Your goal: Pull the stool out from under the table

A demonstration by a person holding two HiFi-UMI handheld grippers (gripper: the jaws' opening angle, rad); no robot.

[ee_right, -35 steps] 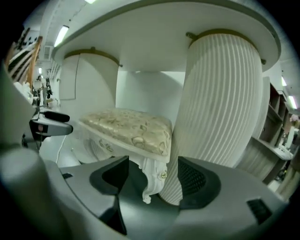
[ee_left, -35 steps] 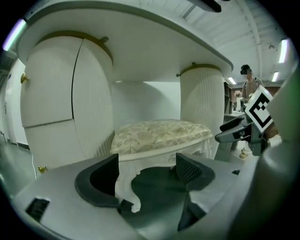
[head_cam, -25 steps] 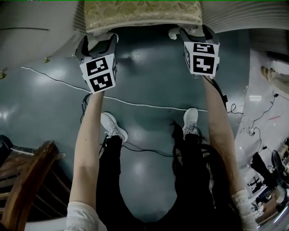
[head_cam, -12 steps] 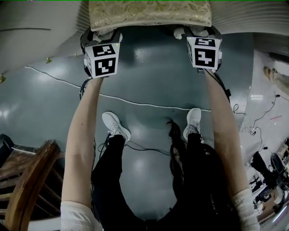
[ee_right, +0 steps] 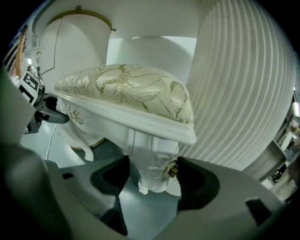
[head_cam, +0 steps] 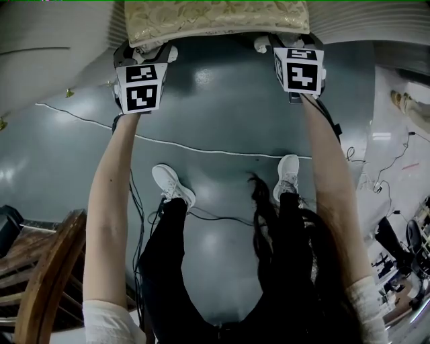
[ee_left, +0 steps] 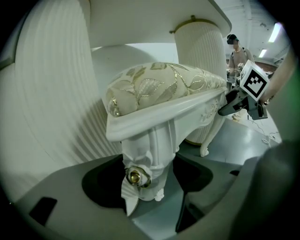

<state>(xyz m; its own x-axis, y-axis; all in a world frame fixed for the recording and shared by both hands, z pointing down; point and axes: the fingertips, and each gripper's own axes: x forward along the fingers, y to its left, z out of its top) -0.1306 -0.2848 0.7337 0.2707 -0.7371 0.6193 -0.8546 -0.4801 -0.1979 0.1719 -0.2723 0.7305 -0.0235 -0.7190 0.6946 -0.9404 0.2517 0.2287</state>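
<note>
Stool [head_cam: 215, 20] between fluted table pedestals [ee_left: 51, 93]

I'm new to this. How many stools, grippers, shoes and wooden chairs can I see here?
Stool: 1
Grippers: 2, the left gripper, jaws just closing in round a stool leg, and the right gripper
White shoes: 2
Wooden chair: 1
Total: 6
</note>
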